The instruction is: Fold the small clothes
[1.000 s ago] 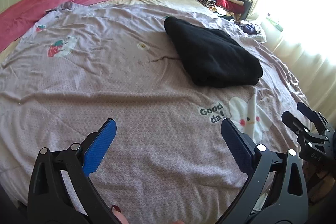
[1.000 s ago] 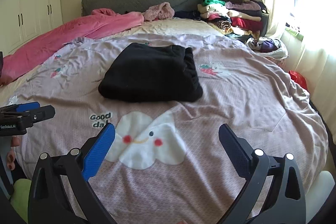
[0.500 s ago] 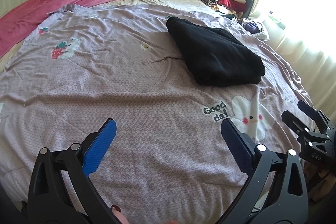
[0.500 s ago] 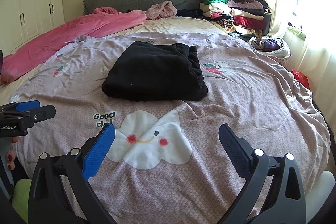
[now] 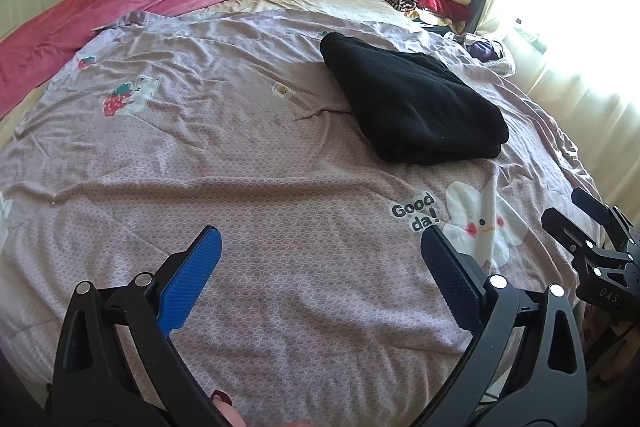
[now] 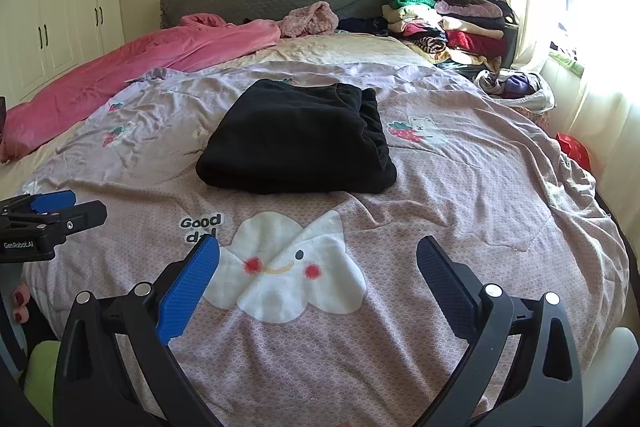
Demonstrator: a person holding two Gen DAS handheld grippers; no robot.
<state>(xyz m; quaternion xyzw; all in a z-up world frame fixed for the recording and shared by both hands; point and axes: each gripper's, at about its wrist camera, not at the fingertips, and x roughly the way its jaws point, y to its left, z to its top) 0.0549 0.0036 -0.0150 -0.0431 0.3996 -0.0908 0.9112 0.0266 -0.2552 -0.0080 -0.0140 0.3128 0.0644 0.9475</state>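
Observation:
A black garment [image 5: 412, 99] lies folded in a thick rectangle on the lilac bedspread [image 5: 240, 155]; it also shows in the right wrist view [image 6: 300, 139]. My left gripper [image 5: 320, 259] is open and empty, low over the bed's near edge, well short and left of the garment. My right gripper [image 6: 318, 267] is open and empty over the white cloud print, a little short of the garment. The right gripper shows at the right edge of the left wrist view [image 5: 592, 239], and the left gripper at the left edge of the right wrist view [image 6: 48, 215].
A pink blanket [image 6: 140, 67] lies along the far left of the bed. A stack of folded clothes [image 6: 448, 23] stands at the far right by the headboard. A basket of clothes [image 6: 516, 91] sits beside the bed near the curtain. White wardrobes [image 6: 60, 19] stand left.
Both grippers have edged forward toward the bed, so the black garment sits slightly lower and nearer in each view. Both stay open; the garment has not moved.

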